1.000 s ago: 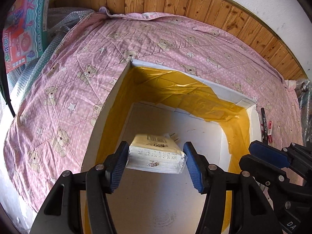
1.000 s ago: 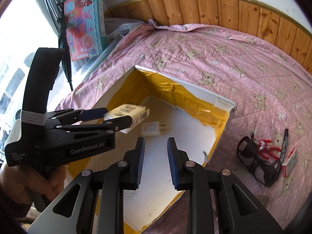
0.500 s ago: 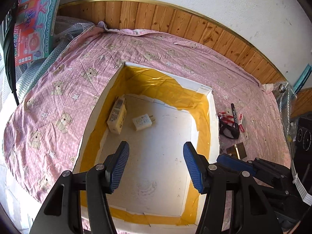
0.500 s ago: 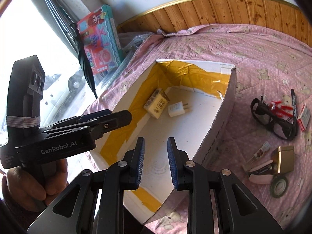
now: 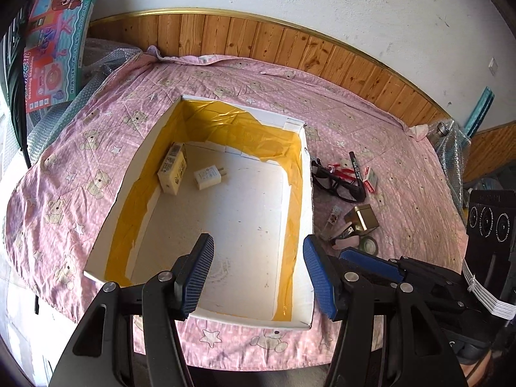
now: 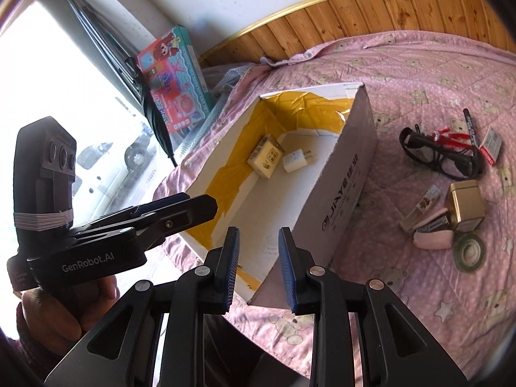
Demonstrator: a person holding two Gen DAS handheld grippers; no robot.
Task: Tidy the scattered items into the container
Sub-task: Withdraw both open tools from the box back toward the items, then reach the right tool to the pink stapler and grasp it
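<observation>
A white cardboard box lined with yellow tape lies on the pink quilt. A cream tissue pack and a white charger plug rest in its far left corner. My left gripper hangs open and empty over the box's near edge. My right gripper is open with a narrow gap and holds nothing, near the box's front right corner. Right of the box lie black glasses, a black marker, a gold tin, a small bottle, a pink case and a tape roll.
A toy carton and bubble wrap stand at the back left by a window. A wood-panelled wall borders the quilt behind. A hand holds the left gripper. The quilt's front edge drops off just below the box.
The left gripper let go of the tissue pack, which now lies in the box's far left corner. Both grippers have drawn back and up from the box.
</observation>
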